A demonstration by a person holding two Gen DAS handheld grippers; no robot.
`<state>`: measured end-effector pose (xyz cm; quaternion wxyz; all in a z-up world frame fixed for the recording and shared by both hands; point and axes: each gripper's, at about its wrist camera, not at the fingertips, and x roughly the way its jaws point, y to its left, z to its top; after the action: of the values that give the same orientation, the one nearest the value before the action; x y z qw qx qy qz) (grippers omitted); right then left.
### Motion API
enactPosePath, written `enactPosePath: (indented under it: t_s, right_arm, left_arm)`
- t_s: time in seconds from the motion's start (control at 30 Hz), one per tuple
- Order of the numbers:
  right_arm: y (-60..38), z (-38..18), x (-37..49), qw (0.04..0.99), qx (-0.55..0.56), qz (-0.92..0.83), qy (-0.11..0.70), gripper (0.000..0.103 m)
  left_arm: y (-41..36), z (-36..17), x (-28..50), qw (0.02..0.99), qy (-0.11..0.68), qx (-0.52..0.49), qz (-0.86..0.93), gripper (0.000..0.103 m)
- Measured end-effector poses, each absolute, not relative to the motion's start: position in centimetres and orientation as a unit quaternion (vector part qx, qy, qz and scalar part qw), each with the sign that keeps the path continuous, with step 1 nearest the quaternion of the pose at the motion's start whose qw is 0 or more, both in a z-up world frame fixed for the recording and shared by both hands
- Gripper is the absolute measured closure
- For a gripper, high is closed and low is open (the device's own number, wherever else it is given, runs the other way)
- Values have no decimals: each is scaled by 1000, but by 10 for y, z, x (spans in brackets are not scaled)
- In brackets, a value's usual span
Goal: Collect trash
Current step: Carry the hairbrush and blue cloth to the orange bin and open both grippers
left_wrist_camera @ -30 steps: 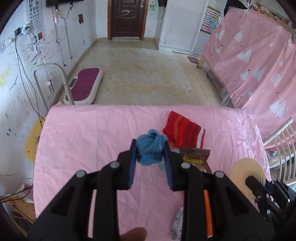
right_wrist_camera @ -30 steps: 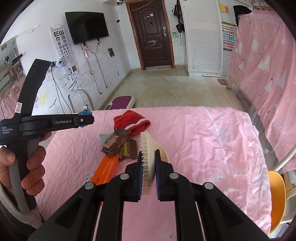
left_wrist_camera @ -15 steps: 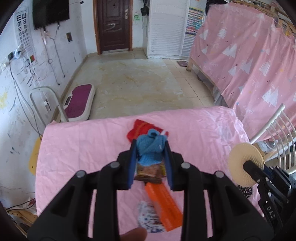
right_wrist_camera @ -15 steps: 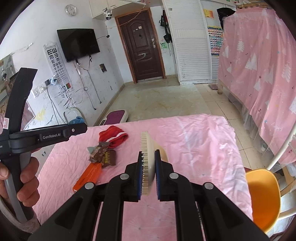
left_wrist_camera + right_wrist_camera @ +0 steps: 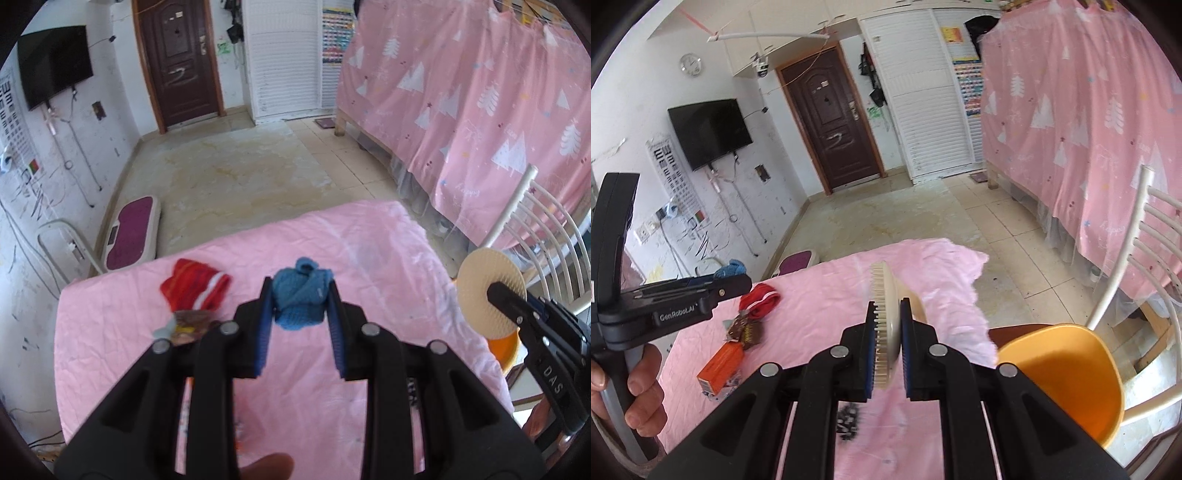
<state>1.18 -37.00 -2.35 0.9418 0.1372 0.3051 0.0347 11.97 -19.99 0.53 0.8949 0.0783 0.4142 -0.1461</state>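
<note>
My left gripper (image 5: 300,295) is shut on a blue knitted sock ball (image 5: 301,299) and holds it above the pink-covered table (image 5: 369,266). My right gripper (image 5: 888,321) is shut on a round cream bristle brush (image 5: 886,314), held on edge above the table's right side; the brush also shows in the left wrist view (image 5: 489,291). On the table's left lie a red striped sock (image 5: 761,301), brown snack wrappers (image 5: 744,330), an orange box (image 5: 720,367) and a crumpled printed wrapper (image 5: 718,393).
An orange plastic chair (image 5: 1067,369) stands at the table's right edge, with a white slatted chair (image 5: 1145,266) behind it. A small black patterned item (image 5: 849,419) lies under my right gripper. A pink curtain (image 5: 480,110) hangs right; tiled floor lies beyond.
Both grippers have risen and swung to the right with their loads. The sock and wrappers now sit further left and lower in both views, and the orange chair has come into view.
</note>
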Motion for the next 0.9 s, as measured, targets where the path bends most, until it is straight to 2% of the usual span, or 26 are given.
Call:
enactPosePath:
  t_s: [0.37, 0.9]
  right_arm:
    - [-454, -37, -13, 942, 161, -31, 293, 102]
    - [-526, -97, -20, 923, 180, -54, 335, 102]
  left_arm:
    - [-283, 0, 103, 875, 409, 87, -243, 77]
    - [-395, -31, 88, 841, 429, 142, -298, 77]
